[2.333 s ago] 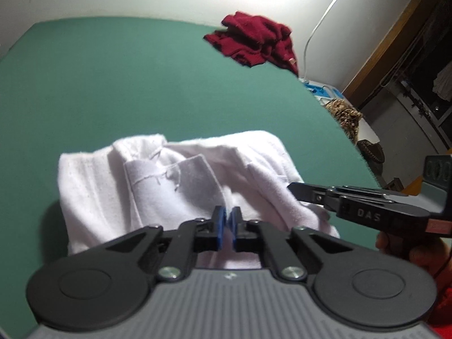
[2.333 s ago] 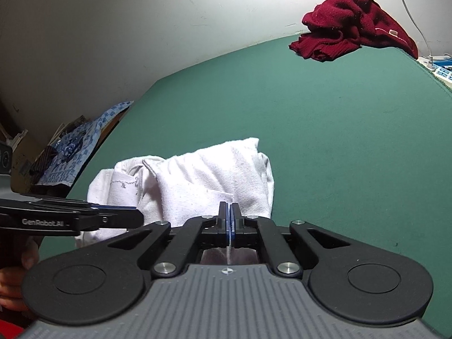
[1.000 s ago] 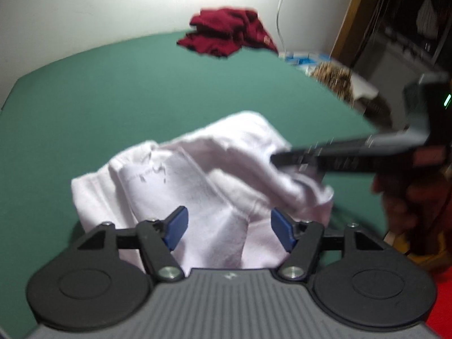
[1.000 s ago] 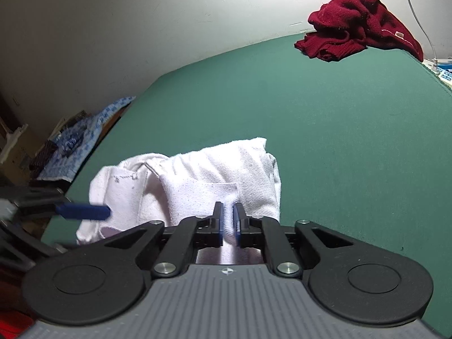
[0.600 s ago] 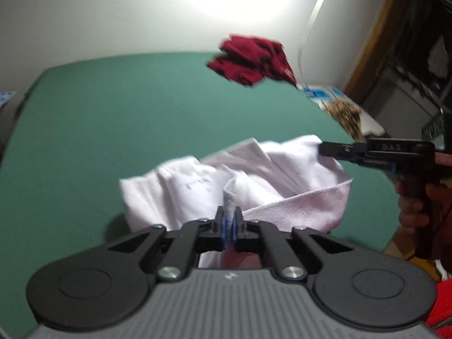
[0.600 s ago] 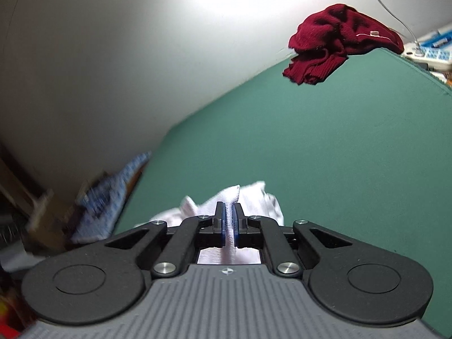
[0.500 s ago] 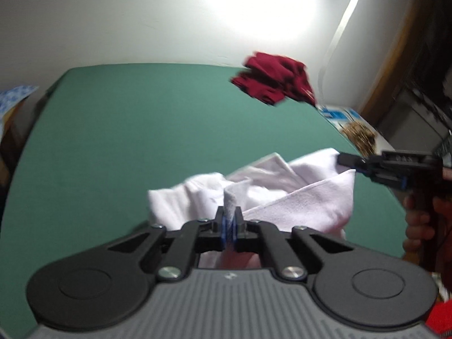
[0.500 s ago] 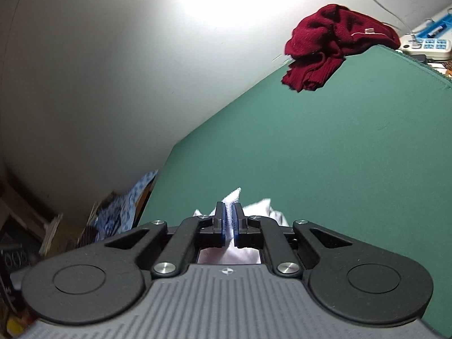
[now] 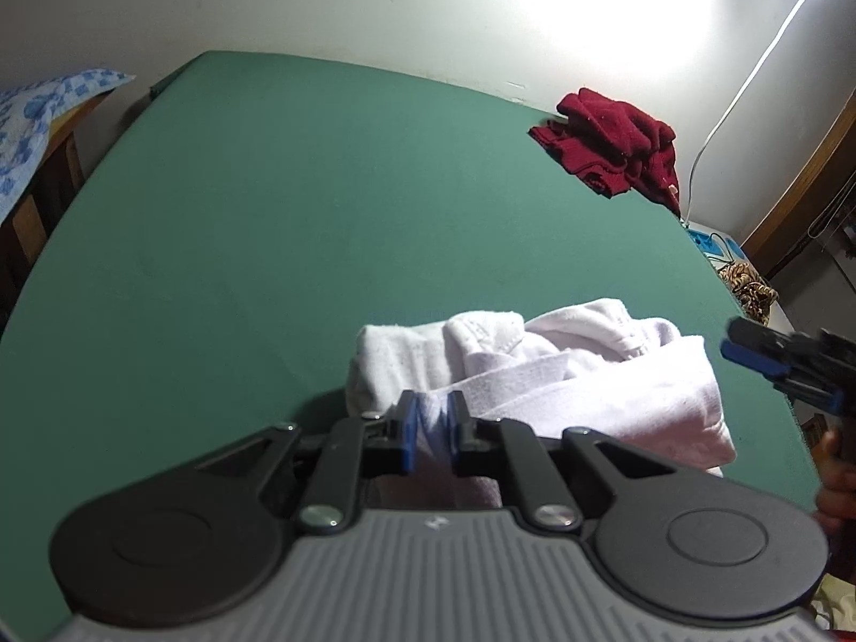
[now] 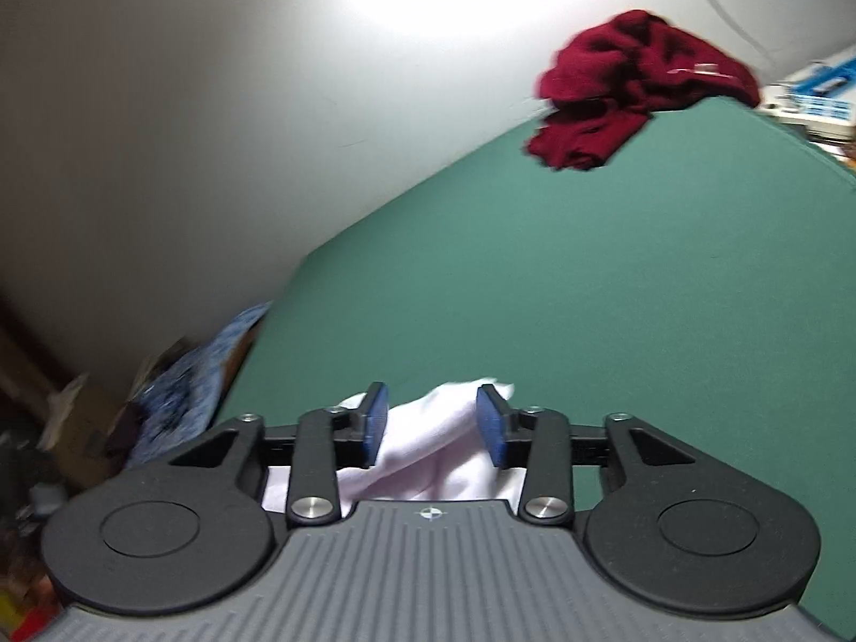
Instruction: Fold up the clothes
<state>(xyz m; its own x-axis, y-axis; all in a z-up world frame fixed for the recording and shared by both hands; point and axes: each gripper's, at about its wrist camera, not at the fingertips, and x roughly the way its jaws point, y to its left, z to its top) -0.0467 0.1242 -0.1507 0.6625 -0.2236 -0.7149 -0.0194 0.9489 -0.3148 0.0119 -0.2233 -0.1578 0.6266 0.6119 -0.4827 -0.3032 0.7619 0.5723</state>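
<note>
Two claws work the same soft white garment (image 9: 562,374) on the green felt tabletop (image 9: 278,224). The left claw (image 9: 432,430) pinches a bunched fold between its blue pads, jaws just eased slightly. The right claw (image 10: 432,425) has just been opening; cloth lies loose between its parted pads. No readable writing shows. A crumpled dark-red knit (image 9: 615,144) sits at the far edge.

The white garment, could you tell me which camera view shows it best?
The left wrist view: the white garment lies there almost whole, folds visible. The right wrist view shows only a small blurred bit of it between the gripper's parts.
</note>
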